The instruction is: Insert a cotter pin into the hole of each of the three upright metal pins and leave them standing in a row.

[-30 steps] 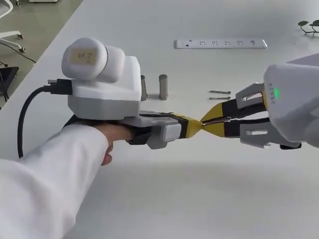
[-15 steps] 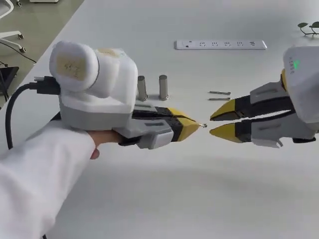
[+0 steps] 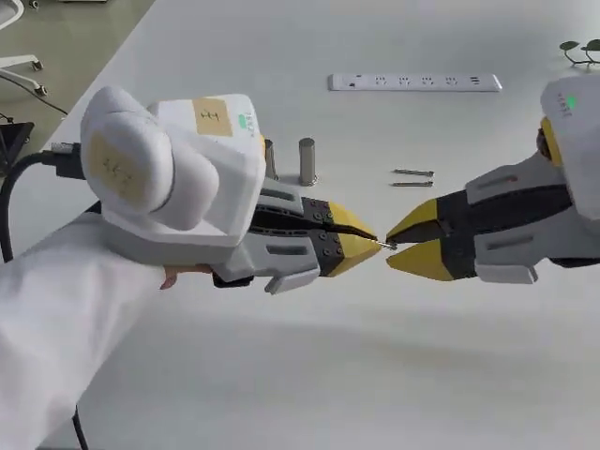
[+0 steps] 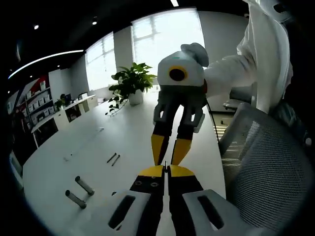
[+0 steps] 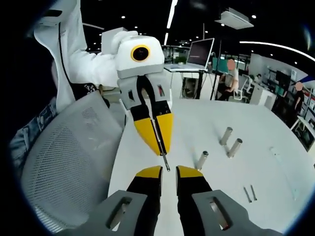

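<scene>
My left gripper [image 3: 366, 243] is shut on a thin cotter pin [image 3: 384, 245], whose end sticks out past its yellow tips. My right gripper [image 3: 397, 246] faces it from the right, its open jaws on either side of the pin's free end, touching or not I cannot tell. The right gripper view shows the cotter pin [image 5: 165, 162] just above my open right gripper [image 5: 169, 172]. In the left gripper view, my left gripper [image 4: 166, 169] is shut. Two upright metal pins [image 3: 307, 161] stand behind, one half hidden. Three metal pins [image 5: 225, 136] appear in the right gripper view.
Two spare cotter pins [image 3: 413, 179] lie on the white table right of the metal pins. A white power strip [image 3: 414, 83] lies farther back. A grey mesh chair [image 4: 266, 162] stands by the table's edge, with a potted plant [image 4: 132, 83] at the far end.
The right gripper let go of the pin and drew back to the right with jaws open, then closed in on the pin's end again. The left gripper rolled, still holding the pin.
</scene>
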A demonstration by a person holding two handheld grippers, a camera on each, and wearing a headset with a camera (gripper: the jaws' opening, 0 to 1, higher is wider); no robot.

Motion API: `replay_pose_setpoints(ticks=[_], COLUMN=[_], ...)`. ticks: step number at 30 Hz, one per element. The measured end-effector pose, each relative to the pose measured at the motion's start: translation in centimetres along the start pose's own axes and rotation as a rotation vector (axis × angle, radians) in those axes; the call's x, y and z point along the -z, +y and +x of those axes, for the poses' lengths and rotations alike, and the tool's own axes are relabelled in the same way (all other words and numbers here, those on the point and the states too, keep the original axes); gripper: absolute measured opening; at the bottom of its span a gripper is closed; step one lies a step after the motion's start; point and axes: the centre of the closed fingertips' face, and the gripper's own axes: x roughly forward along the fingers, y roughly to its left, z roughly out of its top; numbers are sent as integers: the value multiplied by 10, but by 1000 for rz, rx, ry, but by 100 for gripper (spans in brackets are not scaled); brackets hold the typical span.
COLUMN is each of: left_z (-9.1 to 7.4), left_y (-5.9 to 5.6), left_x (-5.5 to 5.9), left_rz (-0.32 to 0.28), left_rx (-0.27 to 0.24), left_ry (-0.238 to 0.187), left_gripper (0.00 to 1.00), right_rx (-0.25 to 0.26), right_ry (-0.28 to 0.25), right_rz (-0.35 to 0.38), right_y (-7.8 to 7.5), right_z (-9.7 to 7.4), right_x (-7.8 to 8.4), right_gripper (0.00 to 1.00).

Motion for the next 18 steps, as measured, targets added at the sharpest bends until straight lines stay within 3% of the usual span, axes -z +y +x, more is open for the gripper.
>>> replay_pose_setpoints(ticks=[15, 18], left_z=[5, 6], left_y=[-8, -10], left_x=[4, 10], left_rz=[18, 16], left_rx=[37, 50], left_ry=[18, 41], left_gripper=[0, 0], right_rx=[-45, -60], right_ry=[5, 10], right_rz=[-9, -15], right_y=[10, 11], right_z=[0, 0], right_x=[6, 9], right_gripper=[0, 0])
